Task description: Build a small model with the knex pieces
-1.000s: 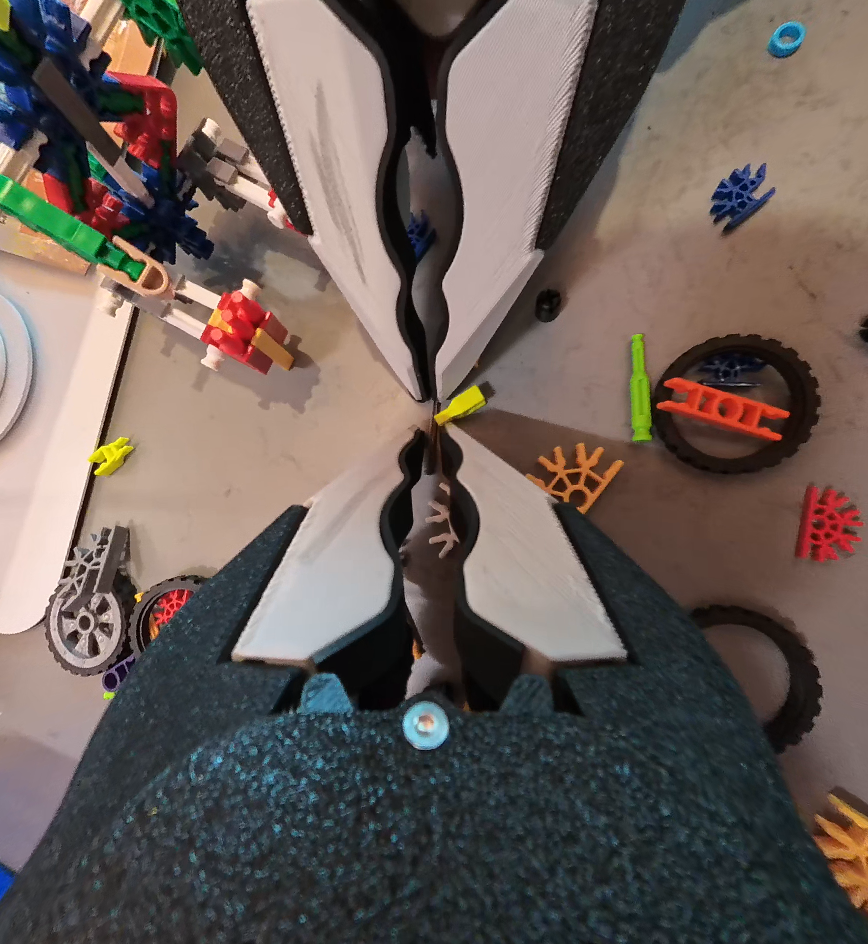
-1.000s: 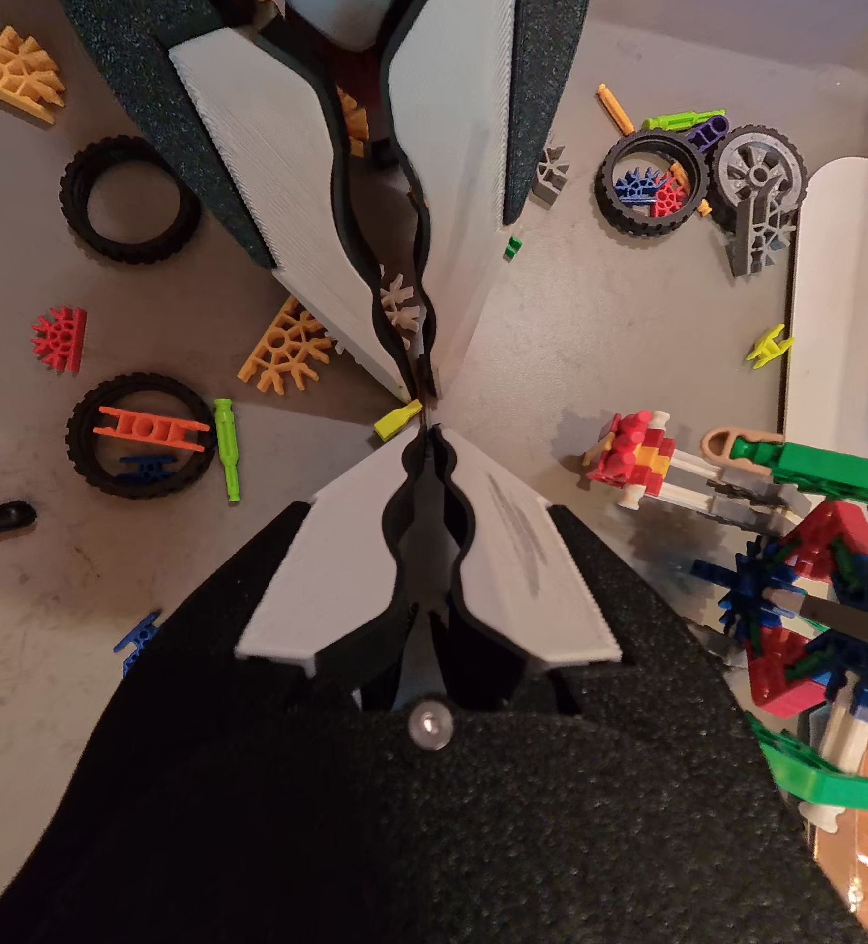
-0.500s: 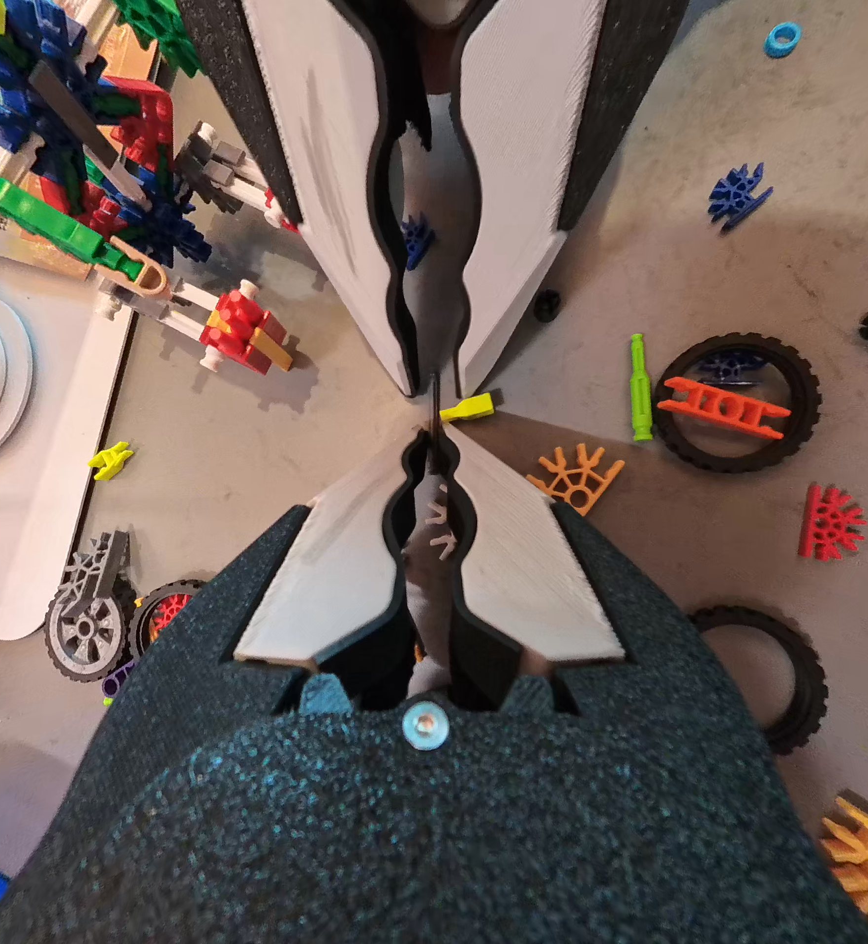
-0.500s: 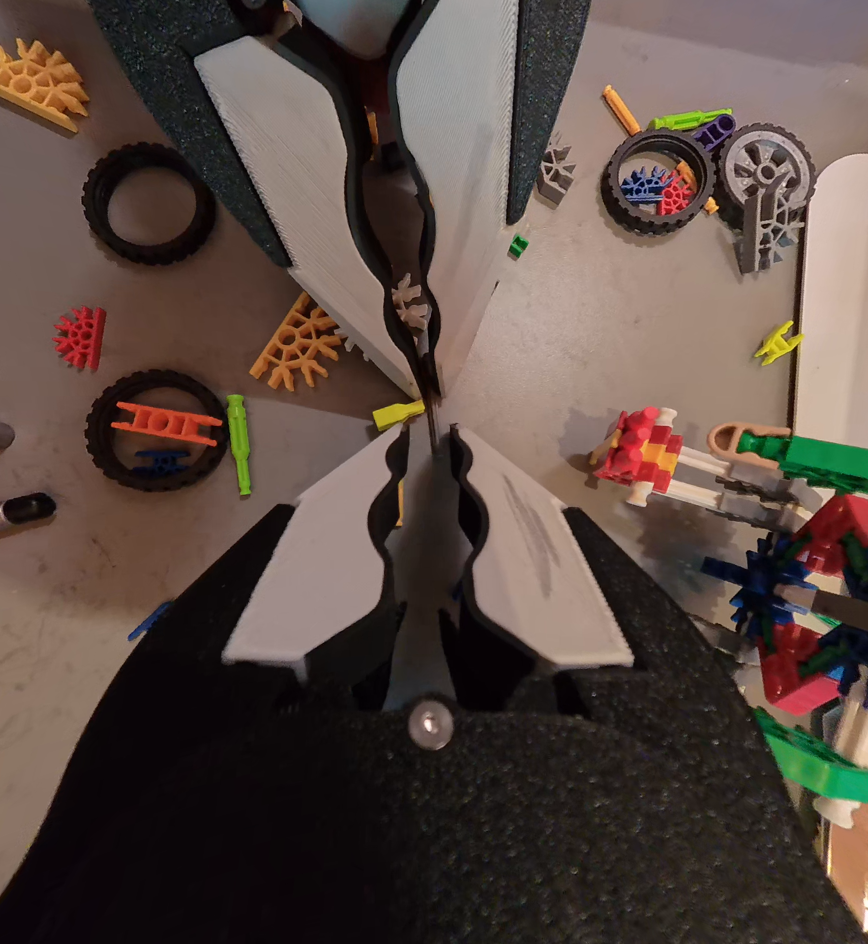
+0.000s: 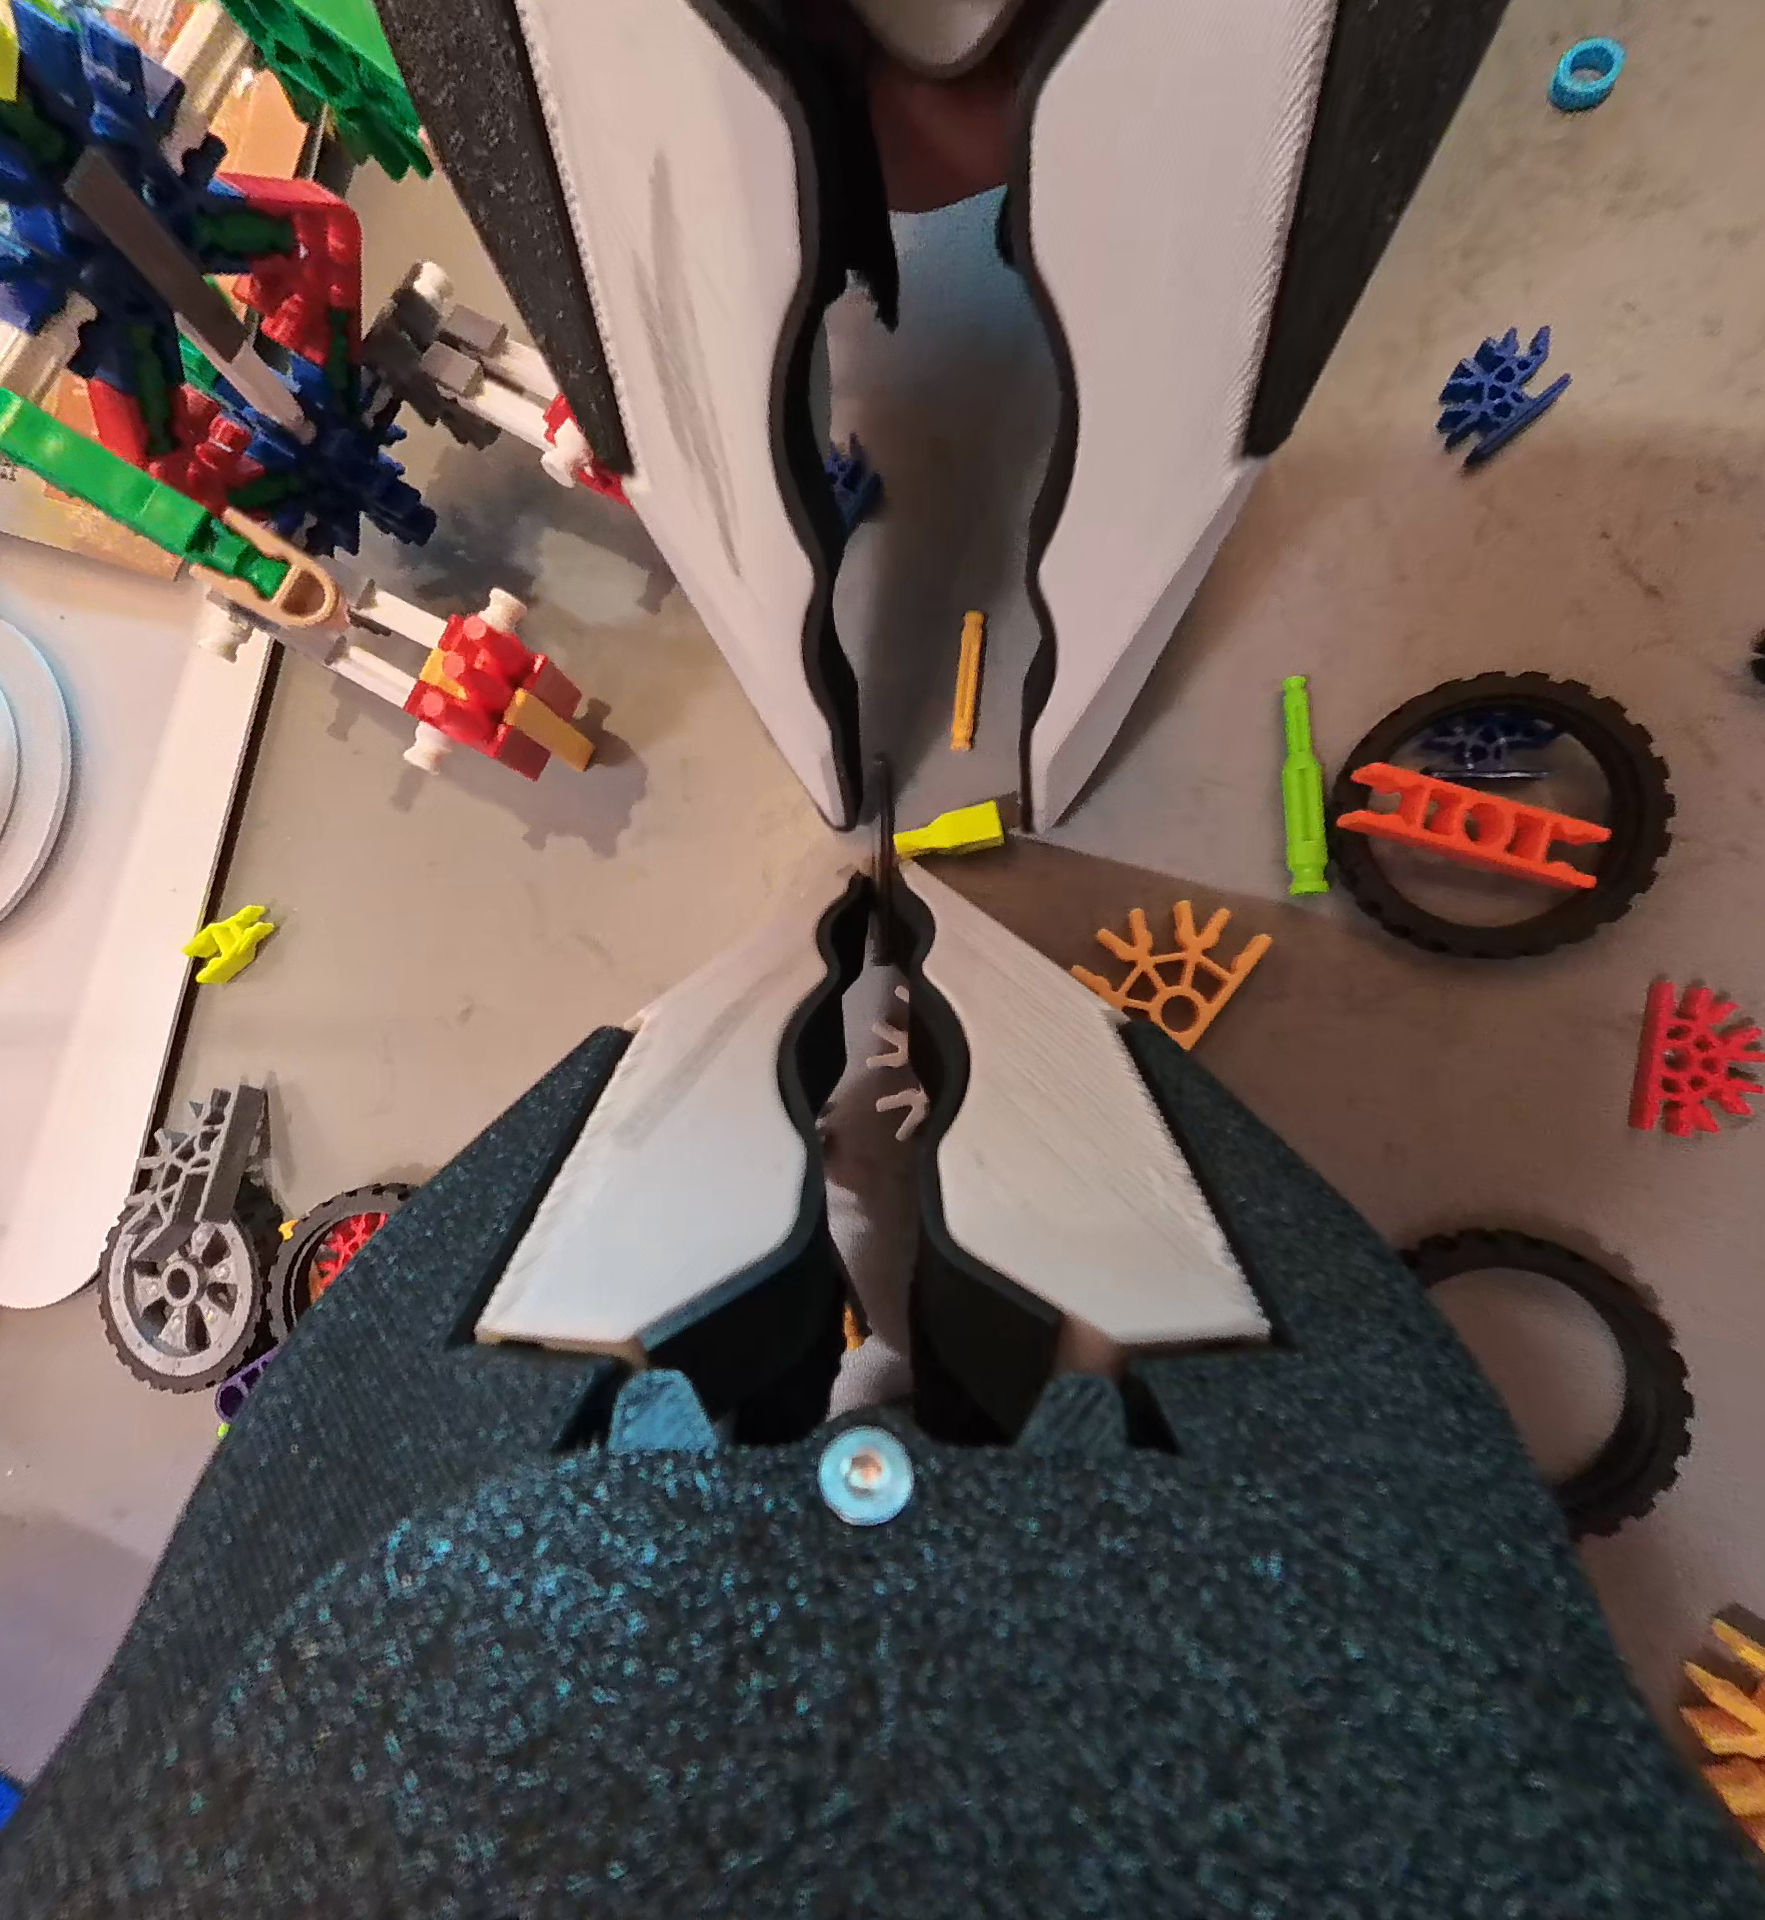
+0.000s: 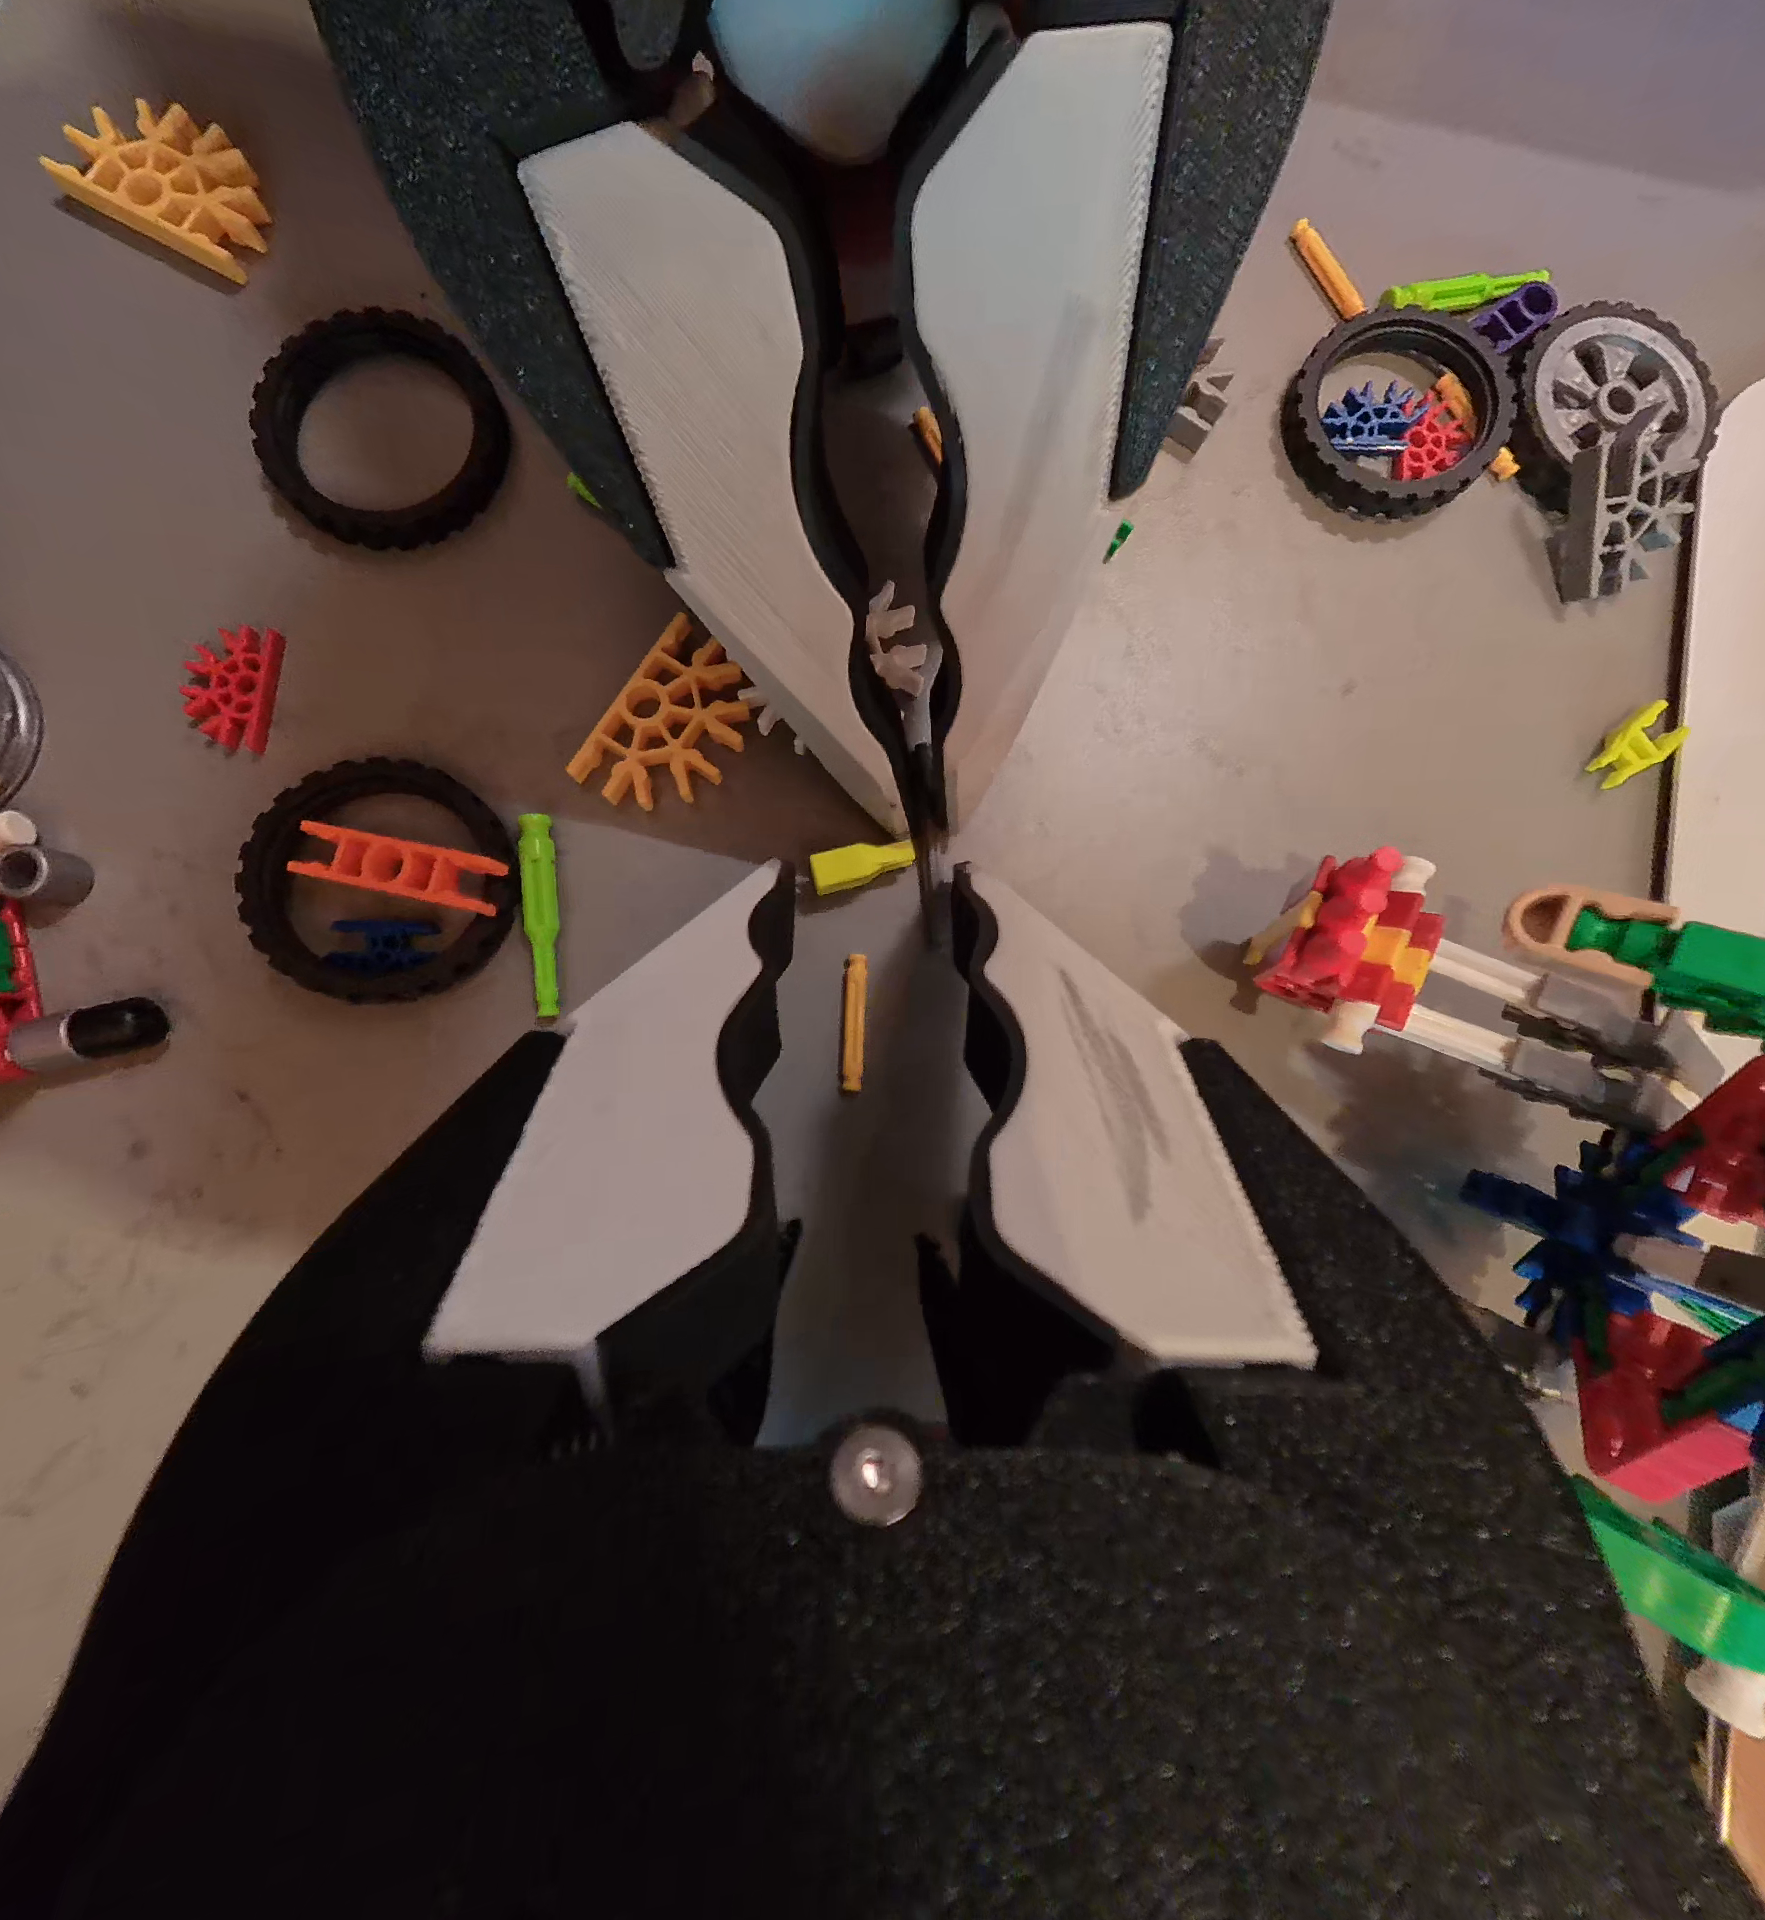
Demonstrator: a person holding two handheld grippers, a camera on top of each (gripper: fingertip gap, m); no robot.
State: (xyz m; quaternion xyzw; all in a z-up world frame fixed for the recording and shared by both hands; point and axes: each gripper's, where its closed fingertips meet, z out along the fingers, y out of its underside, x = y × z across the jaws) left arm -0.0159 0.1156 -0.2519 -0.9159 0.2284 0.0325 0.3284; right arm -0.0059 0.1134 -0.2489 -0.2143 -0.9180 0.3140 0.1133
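Observation:
My left gripper (image 5: 876, 894) is shut on a thin dark rod (image 5: 879, 821) with a white snowflake connector (image 5: 893, 1070) on it, seen between its fingers. My right gripper (image 6: 870, 883) faces it tip to tip and is open, its fingertips on either side of the rod's free end (image 6: 928, 904) without gripping it. In the right wrist view the left gripper (image 6: 919, 821) holds the rod and white connector (image 6: 897, 644) from above. A yellow clip (image 5: 951, 831) and a small orange rod (image 5: 966, 681) lie on the table under the tips.
Loose pieces lie on the grey table: an orange connector (image 5: 1174, 971), a tyre holding an orange piece (image 5: 1491, 816), a green rod (image 5: 1302, 784), a red connector (image 5: 1688, 1060), an empty tyre (image 5: 1574, 1382). A multicoloured built model (image 5: 182, 364) and a white board (image 5: 47, 1039) are at left. Only a small space, under 4 cm, lies between the two pairs of fingers.
My right gripper has opened and let go of the rod. My left gripper stays shut on it. Both have barely shifted.

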